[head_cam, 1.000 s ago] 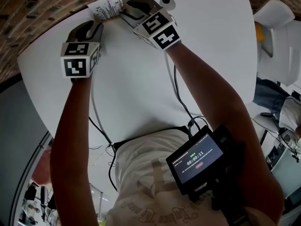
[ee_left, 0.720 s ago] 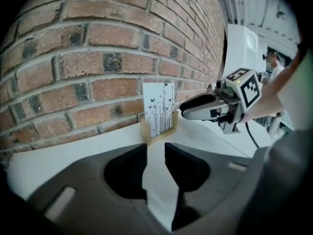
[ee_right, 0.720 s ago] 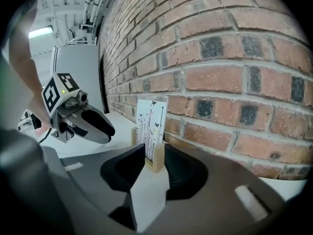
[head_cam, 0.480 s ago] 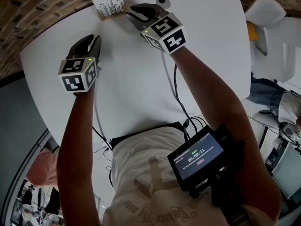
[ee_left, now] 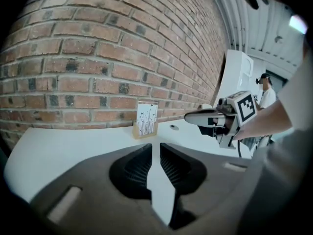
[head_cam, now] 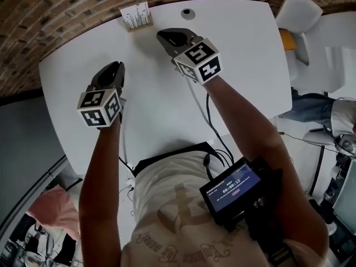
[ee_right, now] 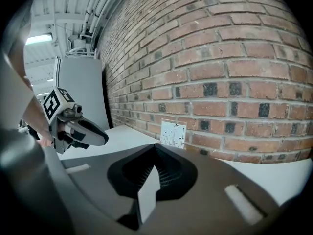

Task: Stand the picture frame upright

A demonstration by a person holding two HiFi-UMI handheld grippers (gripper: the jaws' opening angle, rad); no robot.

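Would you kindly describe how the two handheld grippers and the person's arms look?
The left gripper and right gripper have dark grey, rounded jaws and each carries a white cube with black square markers. A black cable hangs by the right forearm; both forearms are unsleeved.

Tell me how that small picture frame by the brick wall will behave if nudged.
The picture frame stands upright on a narrow wooden base, so a high push would probably tip it. It looks small, likely light: a low nudge may slide it on the smooth white table. Its flat panel seems stiff.
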